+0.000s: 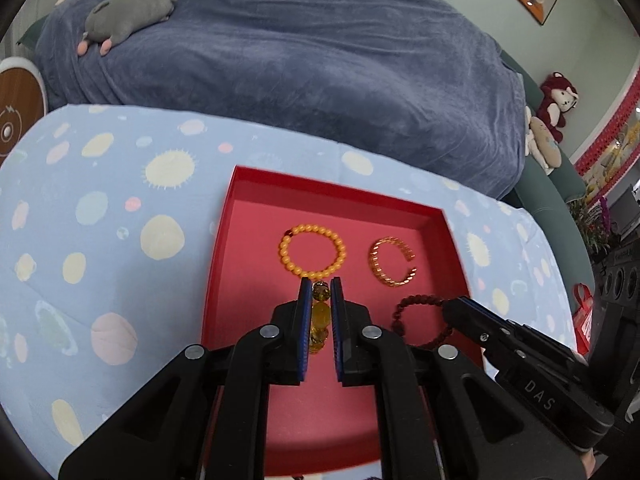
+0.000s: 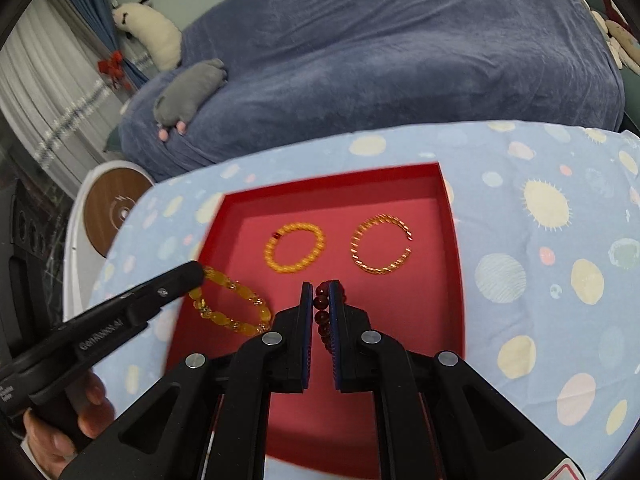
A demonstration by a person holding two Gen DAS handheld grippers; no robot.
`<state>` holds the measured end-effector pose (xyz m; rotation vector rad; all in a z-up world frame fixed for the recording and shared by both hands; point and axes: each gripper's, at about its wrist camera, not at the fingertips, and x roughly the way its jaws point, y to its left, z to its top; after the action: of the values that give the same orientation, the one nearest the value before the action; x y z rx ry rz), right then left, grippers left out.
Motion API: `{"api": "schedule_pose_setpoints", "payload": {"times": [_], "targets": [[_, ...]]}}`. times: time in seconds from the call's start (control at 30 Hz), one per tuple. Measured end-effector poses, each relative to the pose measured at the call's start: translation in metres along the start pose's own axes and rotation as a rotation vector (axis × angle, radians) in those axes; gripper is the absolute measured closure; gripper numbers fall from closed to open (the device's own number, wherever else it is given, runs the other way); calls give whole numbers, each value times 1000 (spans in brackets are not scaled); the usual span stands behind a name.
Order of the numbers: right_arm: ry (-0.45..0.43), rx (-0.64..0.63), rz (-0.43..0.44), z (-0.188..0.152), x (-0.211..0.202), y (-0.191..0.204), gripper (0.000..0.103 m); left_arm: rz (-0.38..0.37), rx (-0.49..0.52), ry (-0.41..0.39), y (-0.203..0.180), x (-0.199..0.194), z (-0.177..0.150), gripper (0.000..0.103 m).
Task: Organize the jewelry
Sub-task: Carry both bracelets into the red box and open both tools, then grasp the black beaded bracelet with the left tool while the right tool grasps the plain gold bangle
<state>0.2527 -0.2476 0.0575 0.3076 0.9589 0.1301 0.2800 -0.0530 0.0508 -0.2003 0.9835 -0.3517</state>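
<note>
A shallow red tray [image 1: 224, 248] [image 2: 450, 216] lies on a blue spotted cloth. On its floor rest an orange bead bracelet [image 1: 312, 250] [image 2: 294, 248] and, to its right, an open gold cuff bangle [image 1: 392, 262] [image 2: 380, 244]. My left gripper [image 1: 321, 286] [image 2: 198, 272] is shut on a yellow amber bead bracelet [image 1: 320, 316] [image 2: 232, 308], held over the tray's near left part. Over the tray's near right part, my right gripper [image 2: 320, 286] [image 1: 450, 306] is shut on a dark red bead bracelet [image 2: 322, 312] [image 1: 416, 320].
The spotted cloth [image 1: 100, 240] [image 2: 540, 260] covers the table around the tray. Behind it stands a bed under a dark blue blanket [image 1: 300, 60] with a grey plush toy [image 1: 128, 16] [image 2: 192, 88]. A round wooden-topped white object [image 2: 116, 208] sits at the left. A hand [image 2: 80, 412] holds the left gripper.
</note>
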Motion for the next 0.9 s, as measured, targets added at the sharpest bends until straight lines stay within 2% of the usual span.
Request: {"api": "schedule_pose_setpoints", "payload": {"times": [0.1,0.17,0.2,0.23,0.27,0.4,0.53,0.77,0.9], "targets": [[9,-21,-68,-4,8,-9,88,27,7,-19,6,6,-7,92],[-2,-24,-96,-7,6,-14,74,46,18,-32,7,4,-11,78],[-17,-20,-103,-9,1,-16,71,57,11,-41,8,0,-14,63],[-28,-16,-105,-10,-3,-20,65,63,4,-54,9,-3,-16,55],[-38,-15,-107,-12,-8,-21,61,61,1,-74,9,-10,-19,54],[-86,-47,-125,-25,-41,-20,59,73,37,-104,8,-35,-32,53],[-108,-77,-147,-54,-72,-16,56,93,47,-121,10,-60,-54,49],[-54,-68,-145,-121,-100,-14,56,138,29,-89,23,-86,-113,48],[-7,-56,-160,-158,-99,-14,55,172,12,-52,33,-87,-146,45]]}}
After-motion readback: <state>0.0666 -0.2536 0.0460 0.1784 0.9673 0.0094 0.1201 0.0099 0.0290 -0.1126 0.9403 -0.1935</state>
